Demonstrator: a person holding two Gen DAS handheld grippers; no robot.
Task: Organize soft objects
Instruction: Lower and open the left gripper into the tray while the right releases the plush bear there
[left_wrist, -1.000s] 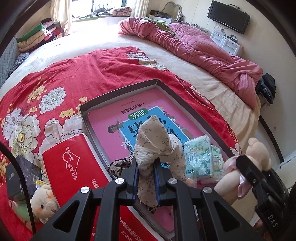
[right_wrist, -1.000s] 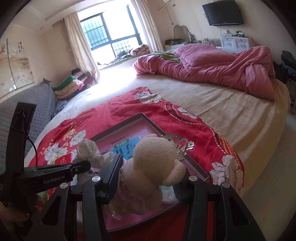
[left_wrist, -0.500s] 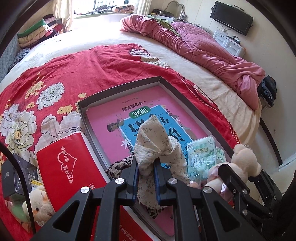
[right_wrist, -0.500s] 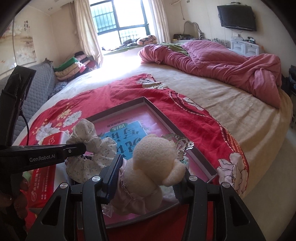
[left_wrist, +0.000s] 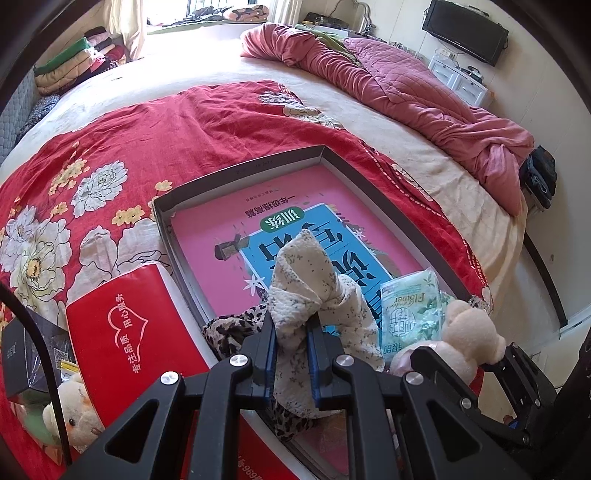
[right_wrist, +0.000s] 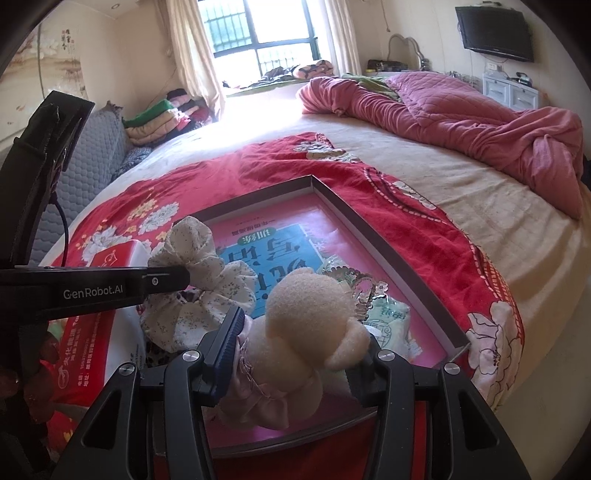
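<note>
Two claws: my left gripper (left_wrist: 291, 339) pinches the floral cloth (left_wrist: 314, 291); my right gripper (right_wrist: 295, 354) clamps the plush toy (right_wrist: 306, 317).
Where: both hang over the near end of the tray (left_wrist: 236, 173) on the red bedspread (left_wrist: 155, 125).
Cloth: light, limp, drapes freely; I judge a pinch at the bunched middle holds best.
Plush: soft, springy, unbreakable; body grip is safest, the pink skirt could slip.

A home bedroom: a wide bed (right_wrist: 461, 206), rumpled pink quilt (right_wrist: 461, 114), curtained window (right_wrist: 258, 29), wall-mounted television (right_wrist: 493, 33).
</note>
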